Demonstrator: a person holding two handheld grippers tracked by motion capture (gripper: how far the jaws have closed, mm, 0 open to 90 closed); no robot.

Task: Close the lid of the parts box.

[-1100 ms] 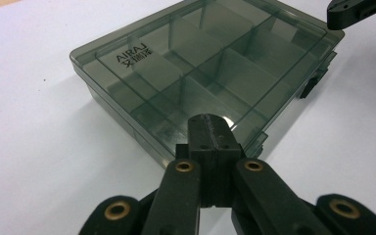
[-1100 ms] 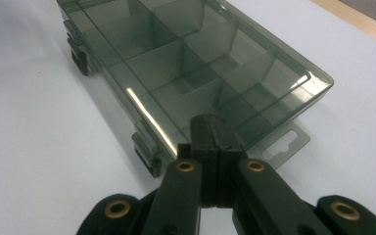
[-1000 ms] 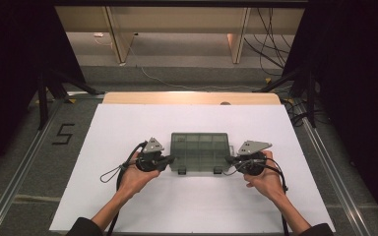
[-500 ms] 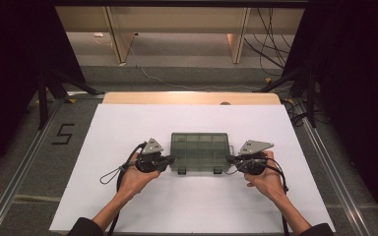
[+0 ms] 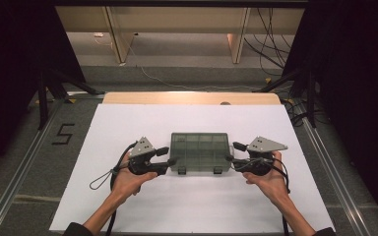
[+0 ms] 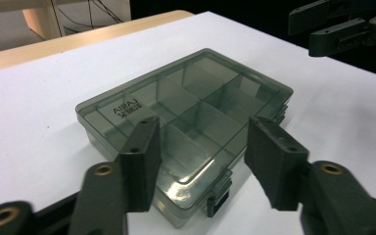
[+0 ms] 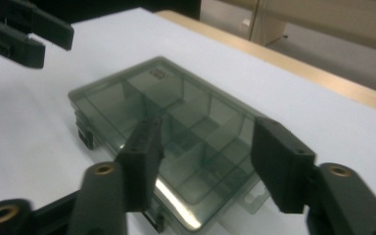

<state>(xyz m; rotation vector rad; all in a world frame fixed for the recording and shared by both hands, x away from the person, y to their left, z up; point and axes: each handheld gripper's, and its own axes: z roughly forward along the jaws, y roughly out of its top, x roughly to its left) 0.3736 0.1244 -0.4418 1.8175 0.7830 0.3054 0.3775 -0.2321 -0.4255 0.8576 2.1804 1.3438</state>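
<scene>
**Two grippers, jaws apart, at the two ends of a closed compartment box**

A smoky transparent compartment box (image 5: pixel 200 152) lies flat on the white table top (image 5: pixel 192 206), a little nearer to the person than the middle; its lid is down, and through the lid the dividers of the compartments are visible; two small latches (image 5: pixel 181 170) sit on the long side that faces the person.

The left gripper (image 5: pixel 169 157) is held by the left hand (image 5: pixel 130 178) just beside the left end of the box; it points level toward the box; its jaws have just been opening and now stand apart; in the left gripper view the near corner of the box (image 6: pixel 186 127) lies beyond and below the two black pads (image 6: pixel 144 161), and they do not press on it.

The right gripper (image 5: pixel 232 153) is held by the right hand (image 5: pixel 270 181) just beside the right end of the box, pointing toward it in the same way; its jaws have also just been opening and stand apart; in the right gripper view the box (image 7: pixel 176 127) lies past the pads (image 7: pixel 279 161), without contact that I can see.

Each gripper carries a grey three-cornered plate (image 5: pixel 141 146) on top; a cable (image 5: pixel 103 178) trails from the left one over the table; a light wooden edge (image 5: pixel 192 98) borders the far side of the table.
</scene>
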